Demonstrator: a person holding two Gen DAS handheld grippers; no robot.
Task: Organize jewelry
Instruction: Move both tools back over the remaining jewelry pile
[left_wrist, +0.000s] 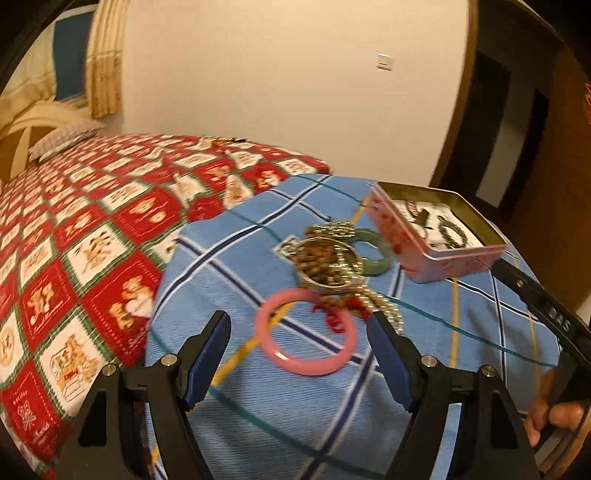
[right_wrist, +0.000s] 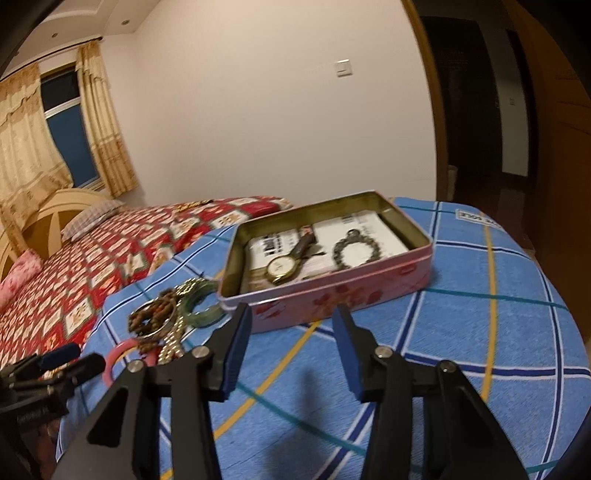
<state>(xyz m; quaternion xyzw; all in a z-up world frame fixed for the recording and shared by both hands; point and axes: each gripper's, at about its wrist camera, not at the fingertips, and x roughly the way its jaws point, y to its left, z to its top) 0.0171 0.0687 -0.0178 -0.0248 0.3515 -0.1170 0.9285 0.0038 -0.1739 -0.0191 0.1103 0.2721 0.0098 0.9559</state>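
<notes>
A pink bangle (left_wrist: 314, 369) lies flat on the blue checked cloth (left_wrist: 258, 424), just ahead of and between the fingers of my left gripper (left_wrist: 299, 319), which is open and touches nothing. Behind it sits a heap: a silver bangle with brown beads (left_wrist: 328, 264), a gold chain (left_wrist: 332, 229) and a green bangle (left_wrist: 380, 267). The open pink tin (right_wrist: 332, 295) holds a watch (right_wrist: 282, 267) and a dark bead bracelet (right_wrist: 337, 254). My right gripper (right_wrist: 291, 312) hangs open in front of the tin's near wall, with nothing between its fingers.
The cloth covers a round table (right_wrist: 517, 332) whose edge drops off at left beside a bed with a red patterned quilt (left_wrist: 74, 240). A hand (left_wrist: 550, 417) holds the right tool at the left wrist view's right edge. A dark doorway (right_wrist: 480, 110) stands beyond the table.
</notes>
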